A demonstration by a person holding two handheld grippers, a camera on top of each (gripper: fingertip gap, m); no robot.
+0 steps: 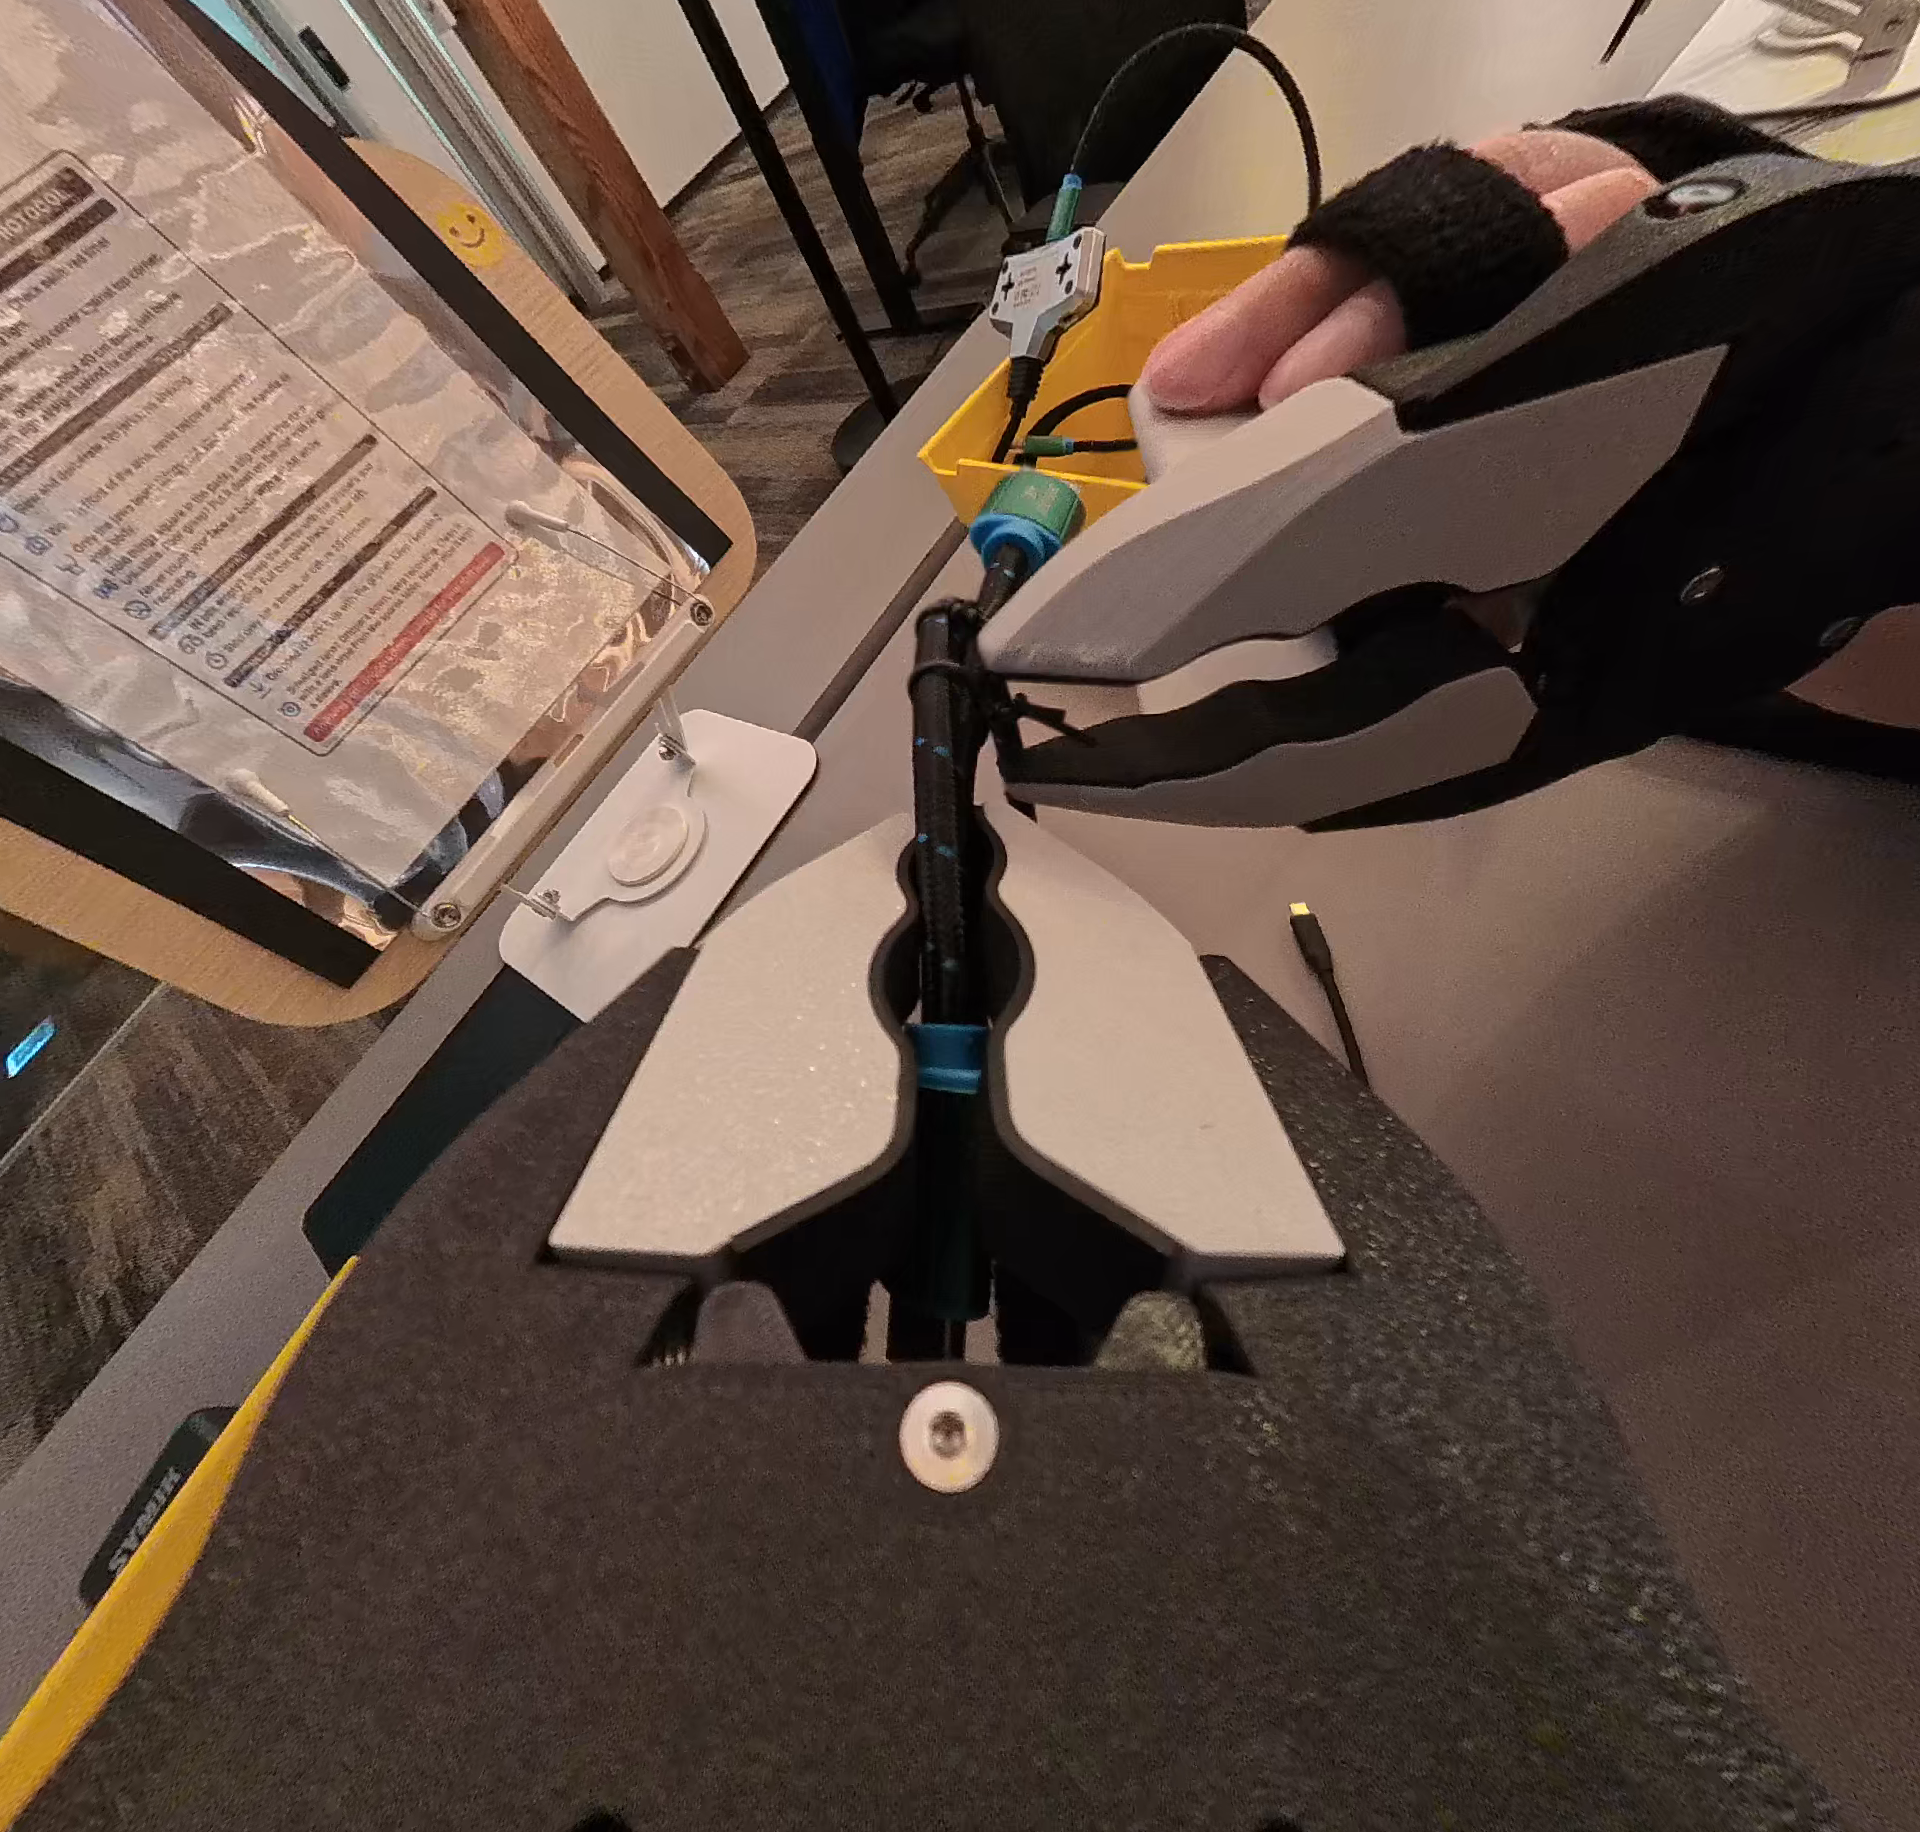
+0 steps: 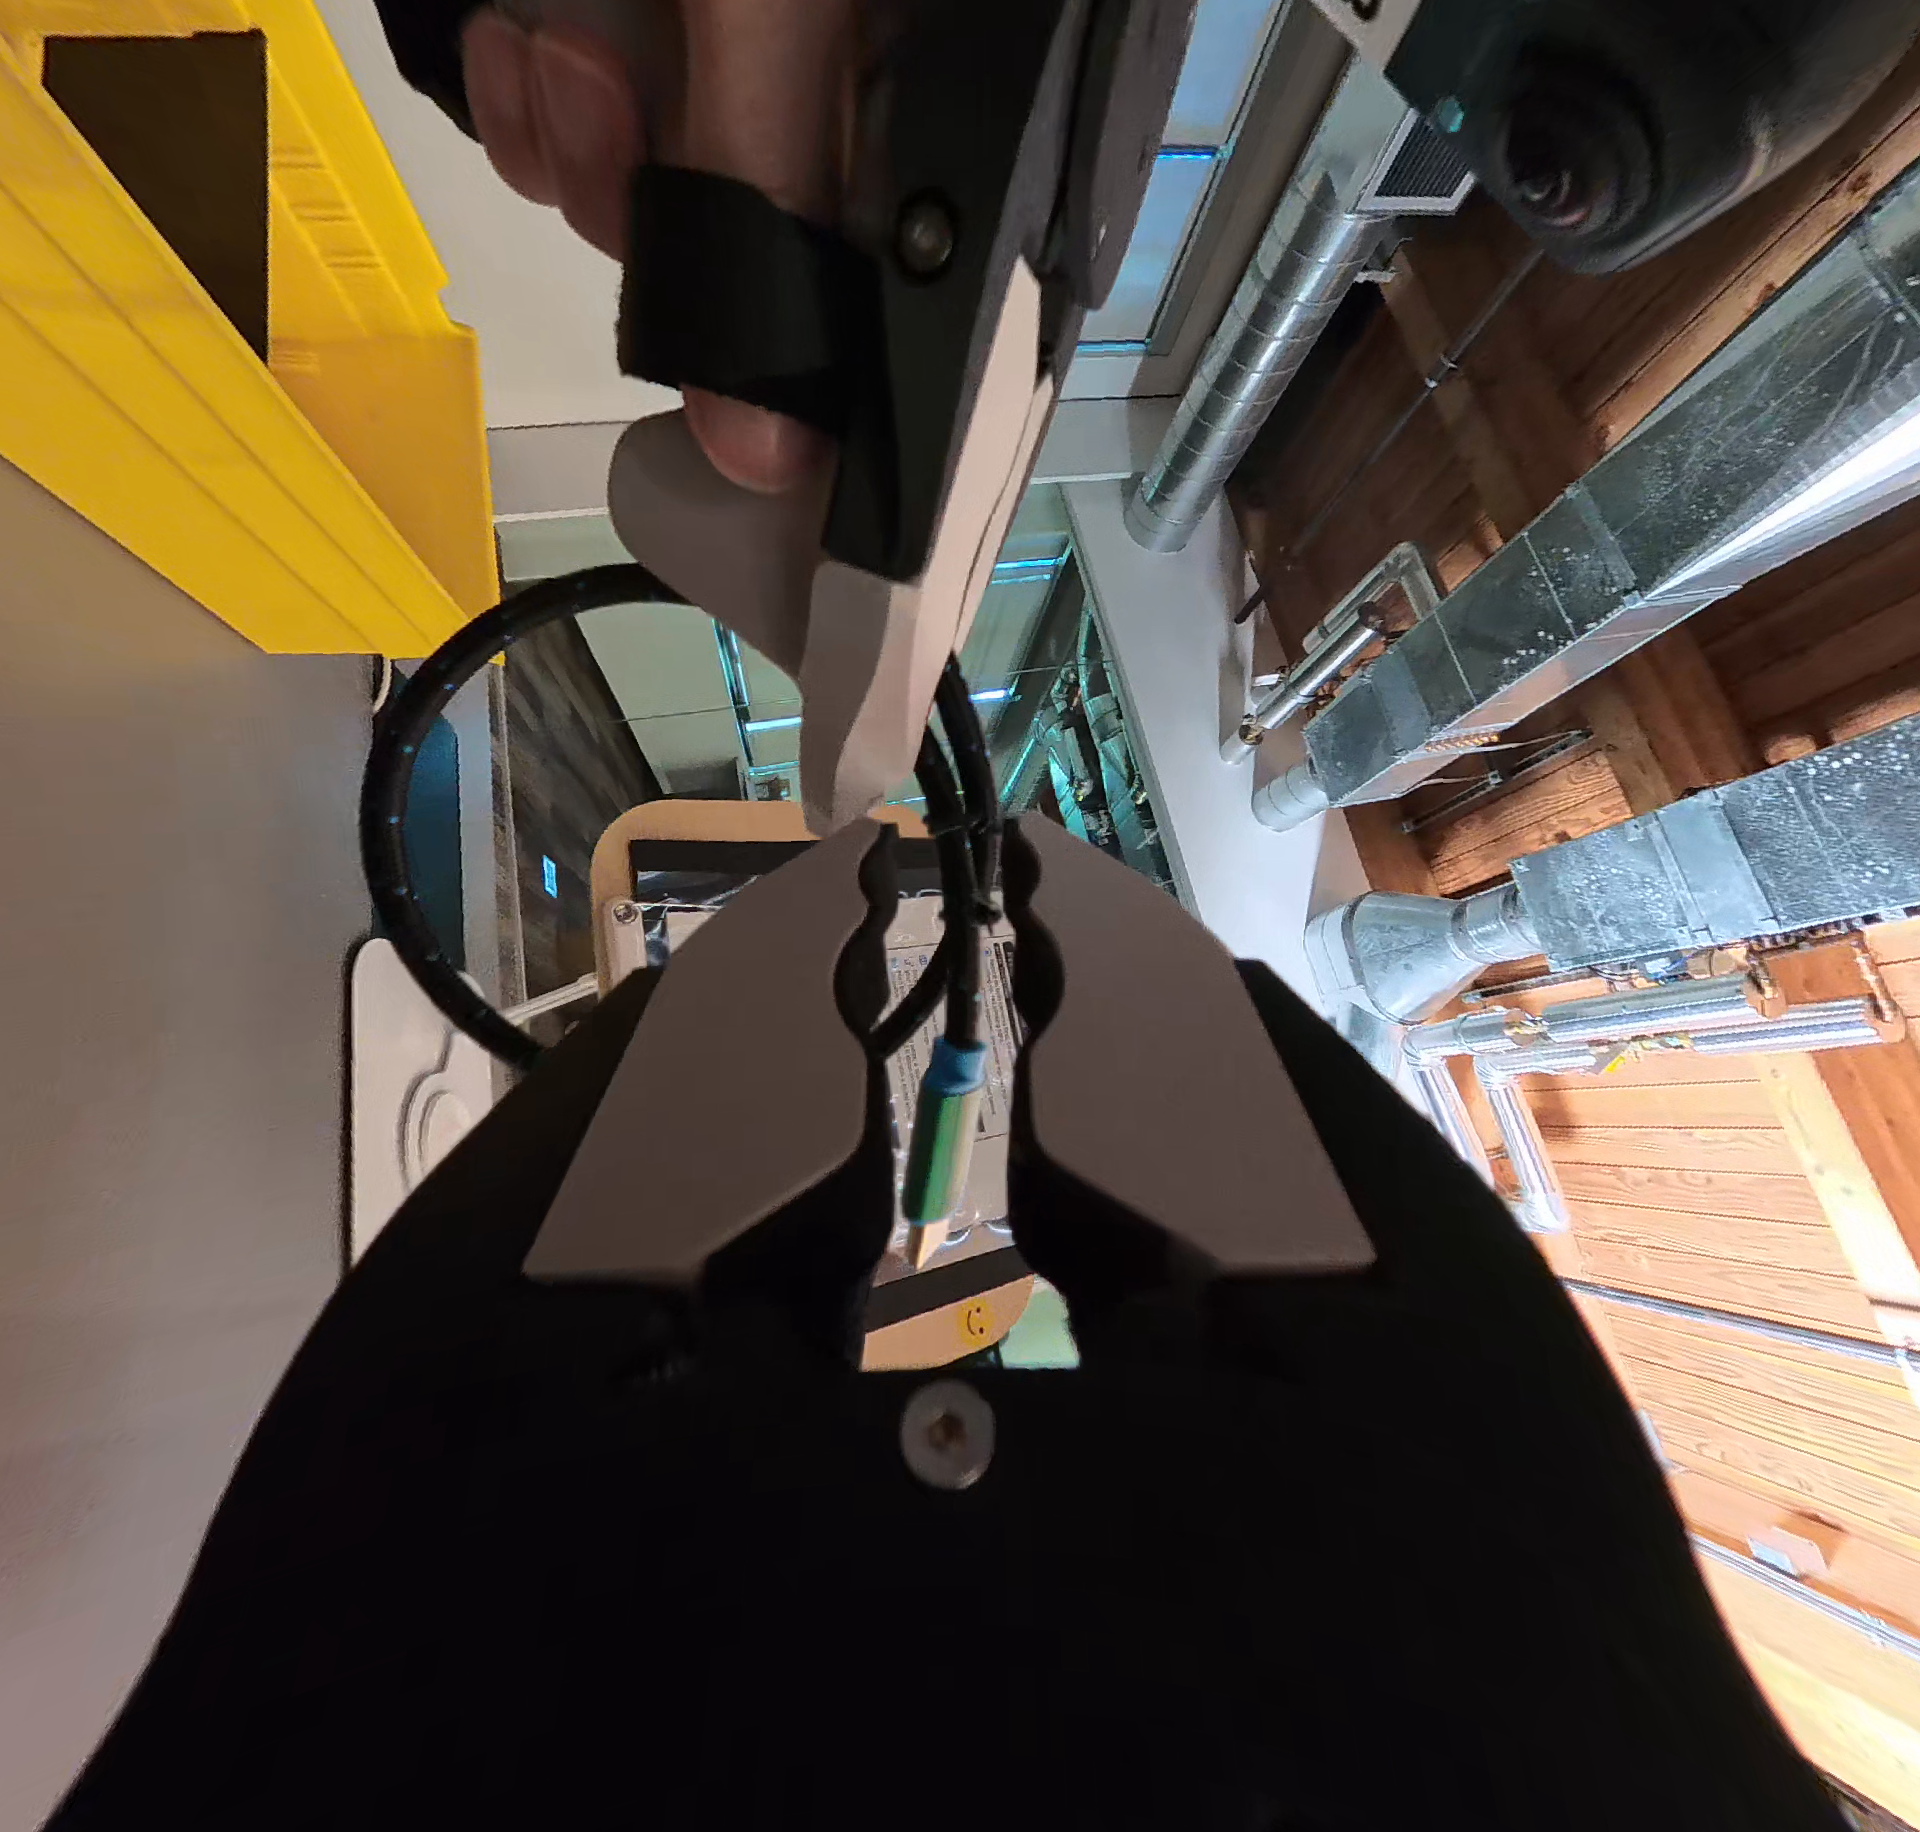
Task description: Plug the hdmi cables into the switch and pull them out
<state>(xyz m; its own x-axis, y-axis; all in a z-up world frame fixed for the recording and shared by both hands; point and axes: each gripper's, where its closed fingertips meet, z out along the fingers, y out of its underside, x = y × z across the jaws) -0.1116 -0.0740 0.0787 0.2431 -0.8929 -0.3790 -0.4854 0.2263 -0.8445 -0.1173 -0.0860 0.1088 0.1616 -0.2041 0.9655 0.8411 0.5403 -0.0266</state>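
My left gripper (image 1: pixel 951 837) is shut on a black braided HDMI cable (image 1: pixel 940 909) with a blue band. The cable runs up to its free green plug (image 1: pixel 1023 520) with a blue collar. My right gripper (image 1: pixel 1003 717) comes in from the right, its jaws apart around the cable by a zip tie. In the right wrist view the green plug (image 2: pixel 940 1148) hangs between the fingers of my right gripper (image 2: pixel 940 837), its gold tip towards the camera. The left gripper (image 2: pixel 842 743) reaches in from above. The white switch (image 1: pixel 1044 291) stands in a yellow bin (image 1: pixel 1195 270) with another green plug (image 1: pixel 1065 203) in its top.
A framed instruction sheet (image 1: pixel 312 535) on a white base (image 1: pixel 665 847) stands at the left past the table edge. A thin black cable (image 1: pixel 1320 961) lies on the grey table to the right. The yellow bin (image 2: pixel 208 328) is close on the left in the right wrist view. The tips of both grippers are at nearly the same place.
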